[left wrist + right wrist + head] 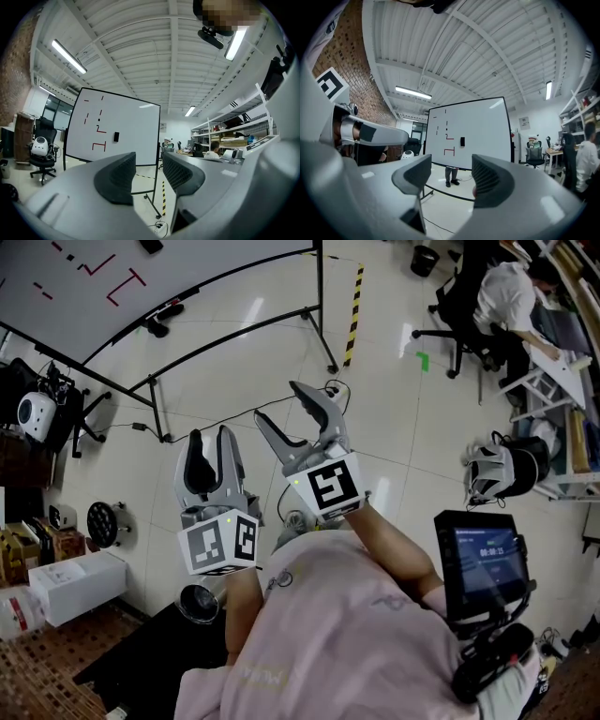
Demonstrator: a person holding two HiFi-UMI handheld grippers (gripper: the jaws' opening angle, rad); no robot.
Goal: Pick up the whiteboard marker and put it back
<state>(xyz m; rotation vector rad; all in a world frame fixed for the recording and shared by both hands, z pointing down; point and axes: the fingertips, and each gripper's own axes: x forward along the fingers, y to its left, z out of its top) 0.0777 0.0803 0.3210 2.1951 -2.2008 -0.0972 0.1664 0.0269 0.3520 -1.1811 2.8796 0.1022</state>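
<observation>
While a small dark object (462,141), too small to confirm as the whiteboard marker, is clinging to the whiteboard (483,126) just below its middle and right of the red strokes (449,151), both grippers are pointing level toward that board, well apart from it. The right gripper (451,174) is holding its jaws wide apart with nothing between the fingers (490,180); the dark object is showing above the gap, far beyond the tips. The left gripper (149,171) is standing open with a narrower gap, equally empty, with only floor (140,201) and the board's stand (152,199) showing through it. A person's legs (448,174) are standing behind the board's lower edge.
</observation>
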